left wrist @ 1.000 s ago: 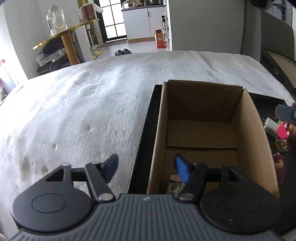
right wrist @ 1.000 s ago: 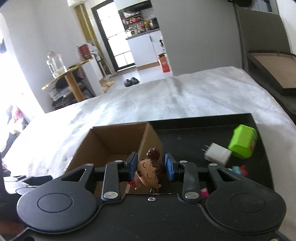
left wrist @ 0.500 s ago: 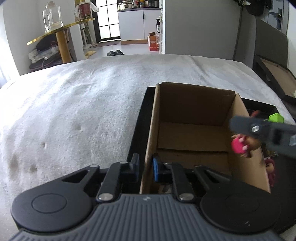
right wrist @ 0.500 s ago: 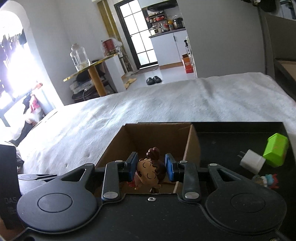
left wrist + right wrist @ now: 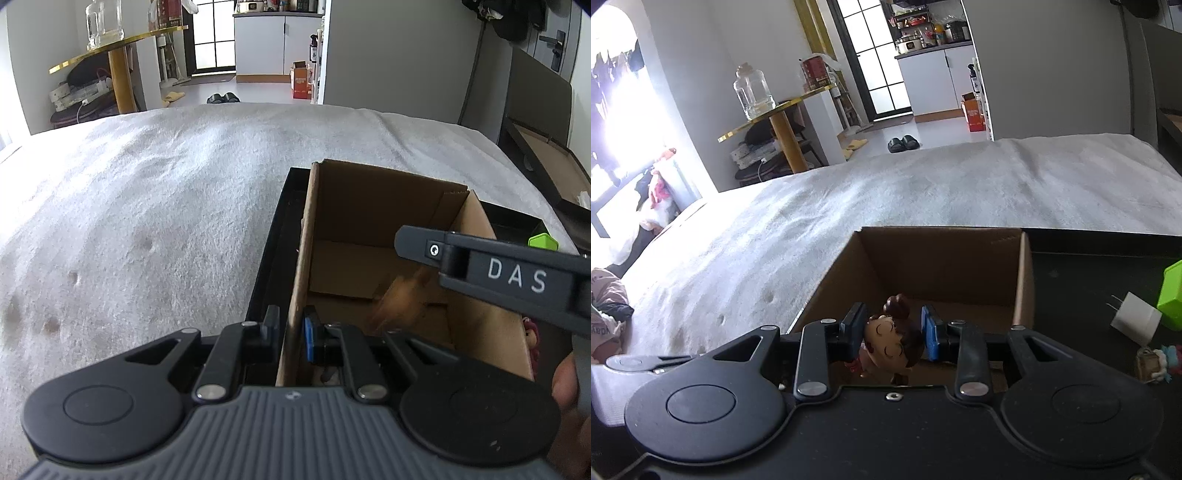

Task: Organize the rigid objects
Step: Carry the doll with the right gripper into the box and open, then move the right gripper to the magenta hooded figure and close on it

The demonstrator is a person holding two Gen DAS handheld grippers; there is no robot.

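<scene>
A: How far along is the sorting?

B: Early, I'd say. The right gripper (image 5: 893, 332) hangs over the cardboard box (image 5: 934, 258) with the little doll figure (image 5: 892, 341) between its jaws. Those jaws have just been opening; there is a gap on the right side of the doll's head, and the left wrist view shows only a brown blur under that gripper, so the doll looks released and dropping in. The box floor in view is otherwise bare.

A: And the other hand?

B: The left gripper (image 5: 288, 334) is clamped tight on the near left wall of the box, one finger outside, one inside, steadying it.

A: What is left?

B: On the black tray (image 5: 1089, 266), right of the box: a white plug adapter (image 5: 1134, 321), a green block (image 5: 1172, 295), and a small colourful figure (image 5: 1156, 360) near the right gripper. A pink figure (image 5: 532, 339) shows just beyond the box's right wall.

A: Room to move?

B: Plenty above. The box is tall-walled and open-topped, so anything must clear its right rim. The tray's raised edge frames the loose pieces, and the white blanket (image 5: 147, 206) lies open to the left and far side.
</scene>
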